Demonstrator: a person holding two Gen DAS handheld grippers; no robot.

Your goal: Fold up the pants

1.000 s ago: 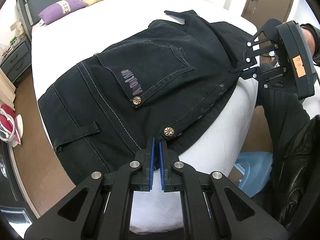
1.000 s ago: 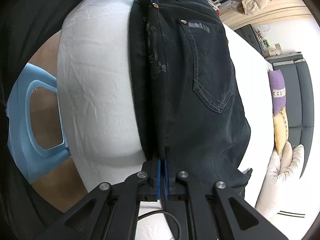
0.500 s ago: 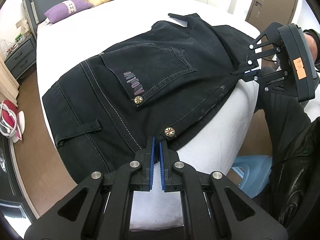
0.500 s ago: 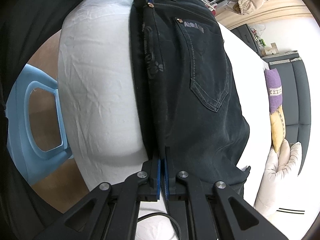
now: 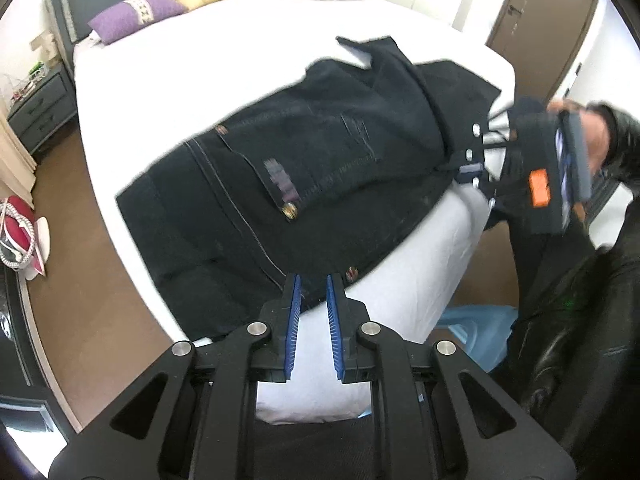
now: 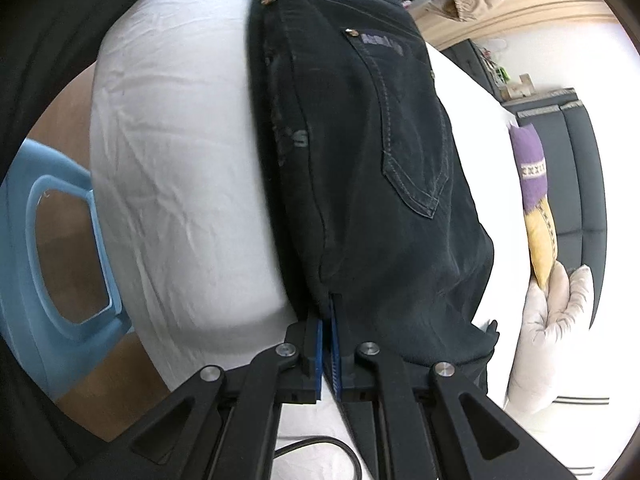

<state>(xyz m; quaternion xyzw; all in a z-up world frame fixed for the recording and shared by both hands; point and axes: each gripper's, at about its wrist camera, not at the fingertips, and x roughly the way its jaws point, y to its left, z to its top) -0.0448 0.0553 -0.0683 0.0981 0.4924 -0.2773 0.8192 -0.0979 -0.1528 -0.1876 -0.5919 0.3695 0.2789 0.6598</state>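
Left gripper point(image 5: 311, 292) was hanging w/ its jaws apart, nothing in them, blue pads point(image 5: 293, 312) right at the waist edge of the pants point(image 5: 320, 168) but not biting. Right gripper point(image 6: 327, 336) was pinched down on the pants edge further along, fabric running between the pads afaict.

Pants were lying on the white bed point(image 5: 240, 40), near the corner closest to me, back side up. Long axis ran roughly from the left tool across to the right one, so the two tools sat at opposite ends of the same near edge. Left was nearer the waistband, right nearer the leg end, and the bulk of the cloth lay away from both, toward the pillows point(image 5: 168, 4).

Looks: black denim w/ pale stitching, a back pocket point(image 6: 404, 136) w/ a greyish logo, brass rivets. Seemed already doubled leg on leg, fairly flat, some bunching at the far end. My guess is the next fold goes along that axis, end over end.
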